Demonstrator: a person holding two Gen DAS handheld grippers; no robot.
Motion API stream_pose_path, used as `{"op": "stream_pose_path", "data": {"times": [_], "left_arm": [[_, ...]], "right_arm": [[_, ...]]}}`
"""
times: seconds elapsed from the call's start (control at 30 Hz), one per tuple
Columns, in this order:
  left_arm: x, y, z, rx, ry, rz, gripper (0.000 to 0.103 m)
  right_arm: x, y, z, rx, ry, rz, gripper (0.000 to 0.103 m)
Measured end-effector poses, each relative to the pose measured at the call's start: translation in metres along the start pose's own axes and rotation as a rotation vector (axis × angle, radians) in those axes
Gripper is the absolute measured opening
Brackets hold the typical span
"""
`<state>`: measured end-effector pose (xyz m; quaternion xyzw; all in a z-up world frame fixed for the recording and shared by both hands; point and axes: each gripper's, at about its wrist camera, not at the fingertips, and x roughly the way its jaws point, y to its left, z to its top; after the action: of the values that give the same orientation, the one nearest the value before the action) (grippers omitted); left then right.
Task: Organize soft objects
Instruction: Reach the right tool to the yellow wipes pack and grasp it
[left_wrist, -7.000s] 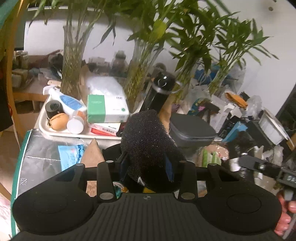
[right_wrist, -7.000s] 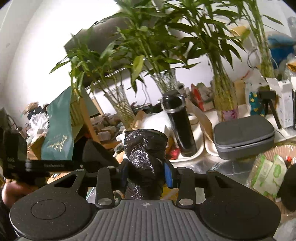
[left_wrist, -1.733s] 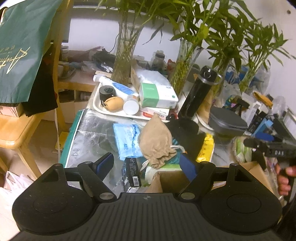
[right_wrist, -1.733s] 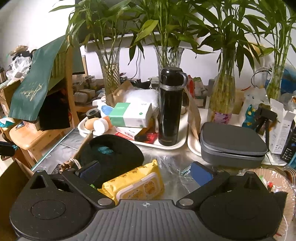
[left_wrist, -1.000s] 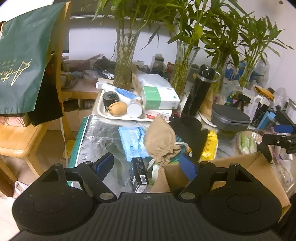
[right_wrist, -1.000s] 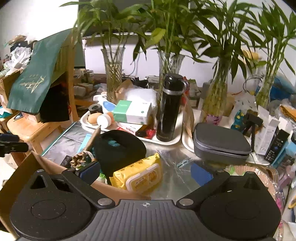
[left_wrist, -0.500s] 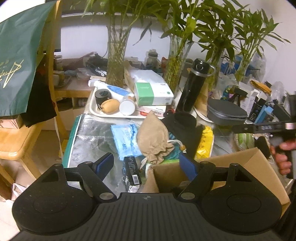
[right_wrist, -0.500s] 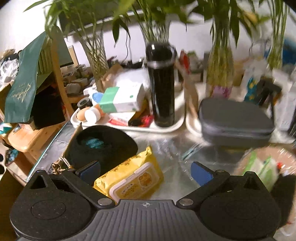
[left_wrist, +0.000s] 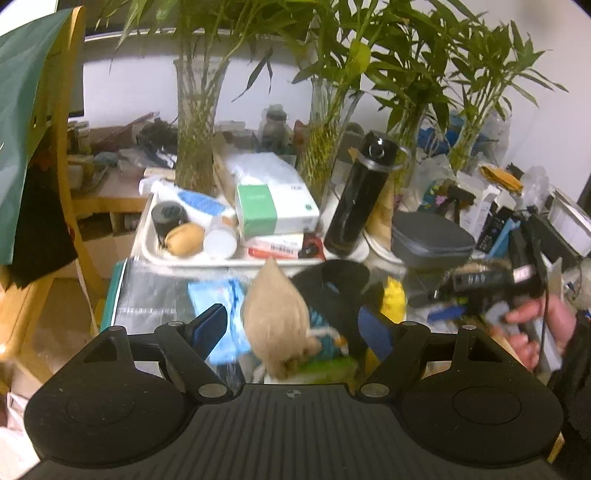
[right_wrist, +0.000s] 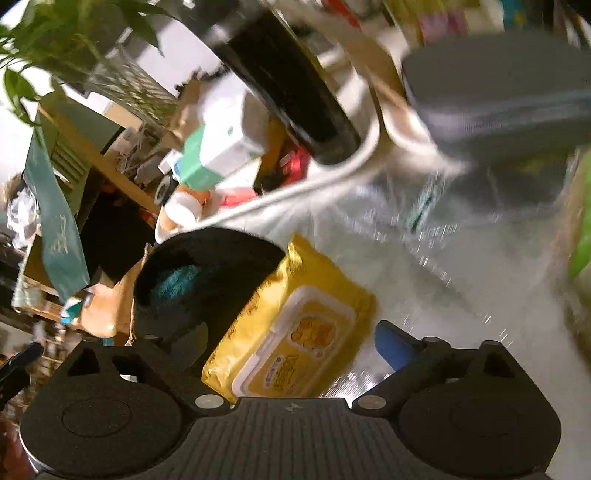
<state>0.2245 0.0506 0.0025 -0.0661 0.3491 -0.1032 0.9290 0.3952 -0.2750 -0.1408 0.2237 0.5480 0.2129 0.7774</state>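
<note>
In the left wrist view my left gripper (left_wrist: 291, 330) stands open above the silver-covered table, holding nothing. A tan drawstring pouch (left_wrist: 275, 325) lies between its blue pads in the picture. Right of the pouch lies a black soft cap (left_wrist: 332, 280) over a teal item, then a yellow wipes pack (left_wrist: 393, 295). A blue packet (left_wrist: 229, 306) lies left of the pouch. A hand (left_wrist: 535, 325) holds my right gripper (left_wrist: 480, 280) at the right. In the tilted, blurred right wrist view my right gripper (right_wrist: 291, 345) straddles the yellow wipes pack (right_wrist: 295, 325). Its jaws are closing and the right pad is clear of the pack.
Behind the soft things stands a white tray (left_wrist: 192, 260) with a green-white box (left_wrist: 273, 210), small jars and a black bottle (left_wrist: 360, 195). A grey zip case (left_wrist: 430, 240) sits right of it. Glass vases of bamboo (left_wrist: 195, 129) line the back. A wooden chair (left_wrist: 74, 184) stands left.
My right gripper has dropped and rolled, so its view tilts and the yellow pack now fills the gap between its jaws. My left gripper moved forward; the cardboard box has left its view.
</note>
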Motion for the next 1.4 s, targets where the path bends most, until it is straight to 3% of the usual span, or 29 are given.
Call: {"op": "stream_pose_path", "data": {"times": [0.27, 0.43, 0.67, 0.87, 0.97, 1.03, 1.17, 1.23, 1.33, 1.4], "left_arm": [[0.001, 0.003, 0.003, 0.003, -0.056, 0.046, 0.078], [0.003, 0.003, 0.002, 0.017, -0.037, 0.043, 0.078], [0.006, 0.001, 0.001, 0.015, -0.025, 0.044, 0.078], [0.007, -0.002, 0.001, 0.024, -0.023, 0.050, 0.078], [0.007, -0.002, 0.000, 0.036, -0.021, 0.061, 0.078], [0.006, -0.002, -0.001, 0.041, -0.020, 0.067, 0.078], [0.003, 0.000, -0.003, 0.045, -0.022, 0.078, 0.078], [0.002, 0.001, -0.004, 0.045, -0.020, 0.084, 0.078], [0.001, 0.003, -0.004, 0.042, -0.018, 0.090, 0.078], [0.001, 0.003, -0.004, 0.041, -0.020, 0.090, 0.078]], "right_arm": [[0.032, -0.024, -0.006, 0.178, 0.056, 0.091, 0.084], [0.038, -0.029, -0.008, 0.197, 0.062, 0.126, 0.083], [0.032, -0.033, -0.012, 0.238, 0.030, 0.136, 0.067], [-0.001, -0.004, -0.001, 0.108, -0.053, 0.051, 0.064], [-0.022, 0.016, 0.005, 0.006, -0.094, -0.043, 0.064], [-0.032, 0.025, 0.006, -0.062, -0.111, -0.137, 0.064], [-0.029, 0.044, -0.002, -0.311, -0.107, -0.446, 0.064], [-0.019, 0.041, -0.008, -0.376, -0.076, -0.547, 0.064], [-0.008, 0.025, -0.007, -0.344, -0.006, -0.541, 0.065], [-0.008, 0.022, -0.006, -0.331, -0.012, -0.521, 0.065]]}}
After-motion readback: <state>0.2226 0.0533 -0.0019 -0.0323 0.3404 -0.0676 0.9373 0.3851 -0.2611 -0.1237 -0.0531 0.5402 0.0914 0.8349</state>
